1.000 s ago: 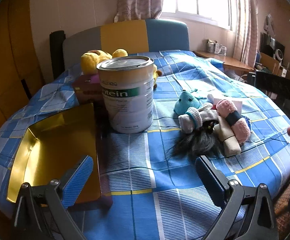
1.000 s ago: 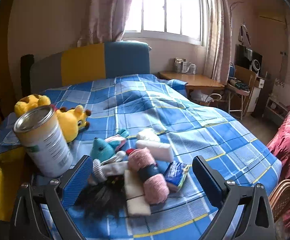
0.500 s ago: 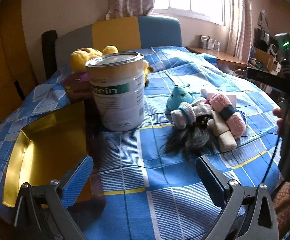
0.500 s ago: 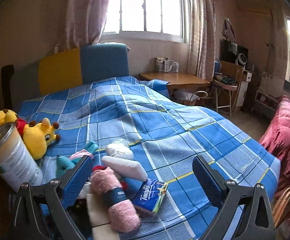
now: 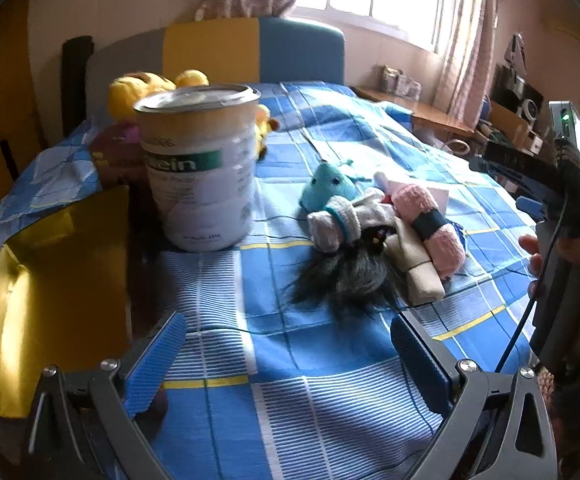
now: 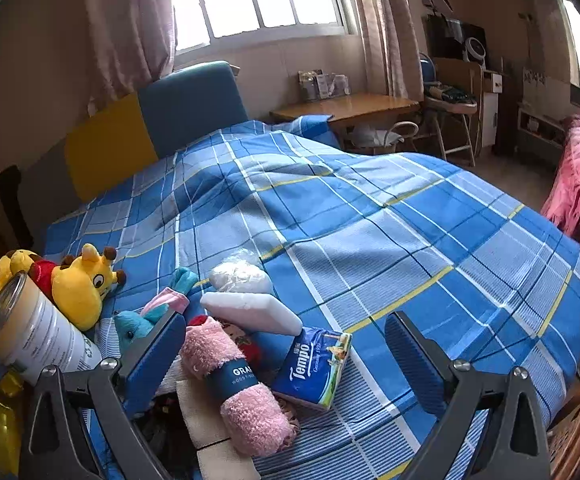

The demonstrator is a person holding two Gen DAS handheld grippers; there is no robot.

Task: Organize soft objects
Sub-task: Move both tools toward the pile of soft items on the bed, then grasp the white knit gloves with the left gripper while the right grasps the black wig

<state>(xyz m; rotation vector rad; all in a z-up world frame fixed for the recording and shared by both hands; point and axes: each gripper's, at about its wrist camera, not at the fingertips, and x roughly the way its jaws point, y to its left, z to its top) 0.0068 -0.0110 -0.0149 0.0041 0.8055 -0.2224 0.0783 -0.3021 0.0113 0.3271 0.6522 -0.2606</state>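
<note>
Right wrist | right gripper [image 6: 286,356] agape, swung rightward | left gripper [image 5: 286,356] agape | protein can [image 5: 200,168] nearer

Both tools hover with jaws spread wide, left tool [image 5: 288,354] and right tool [image 6: 286,354] empty.

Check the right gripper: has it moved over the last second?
Yes. The right gripper has swung rightward: the can slid to its view's left edge, and the tissue pack now lies between its open jaws.
</note>
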